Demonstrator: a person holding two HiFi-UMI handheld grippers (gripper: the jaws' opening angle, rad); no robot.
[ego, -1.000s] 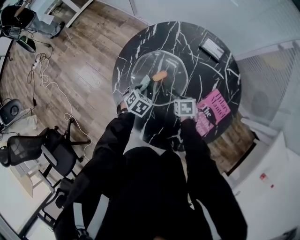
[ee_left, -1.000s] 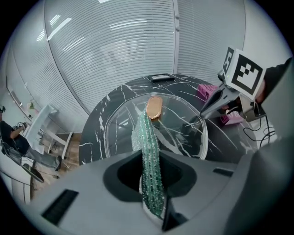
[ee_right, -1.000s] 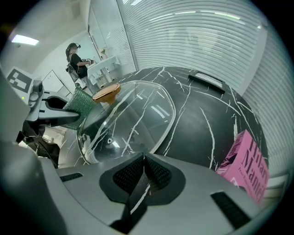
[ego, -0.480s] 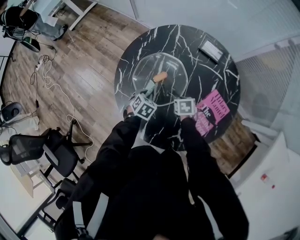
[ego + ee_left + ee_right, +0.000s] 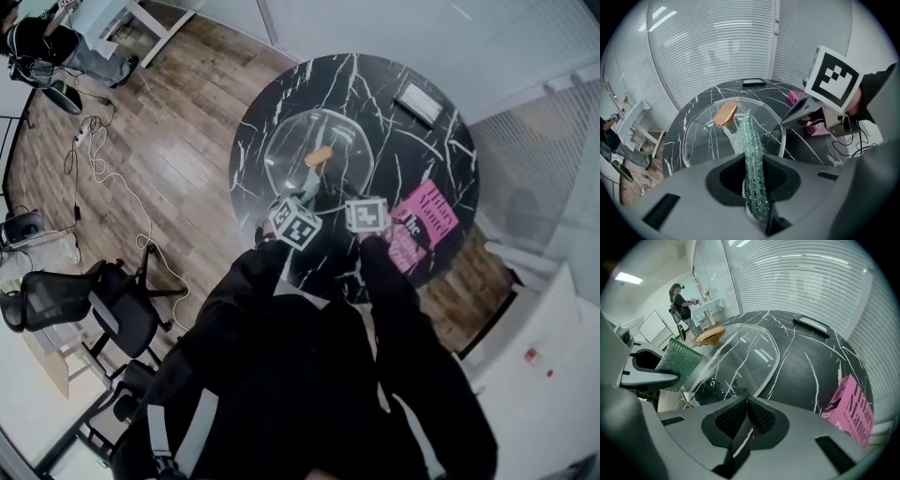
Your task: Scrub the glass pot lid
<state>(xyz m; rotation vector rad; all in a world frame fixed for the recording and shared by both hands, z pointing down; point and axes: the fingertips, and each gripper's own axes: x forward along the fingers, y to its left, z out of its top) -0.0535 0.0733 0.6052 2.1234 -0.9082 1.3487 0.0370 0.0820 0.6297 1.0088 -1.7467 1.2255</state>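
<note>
Head view: a round black marble table [image 5: 441, 159] carries the glass pot lid [image 5: 281, 159], a stiff, slick, breakable dome best held by its rim or gold knob [image 5: 319, 156]. The right gripper [image 5: 746, 416] appears clamped on the lid's near rim. The left gripper [image 5: 752, 187], pinching a soft green scrubber [image 5: 751, 140], has drawn back from the knob toward that rim.

Round black white-veined desk [image 5: 445, 155], glass pot lid [image 5: 347, 141] with gold knob [image 5: 319, 156] lay just ahead of both jaws, pink book [image 5: 422, 225] right of the right jaws, flat grey device [image 5: 419, 101] well beyond them.
</note>
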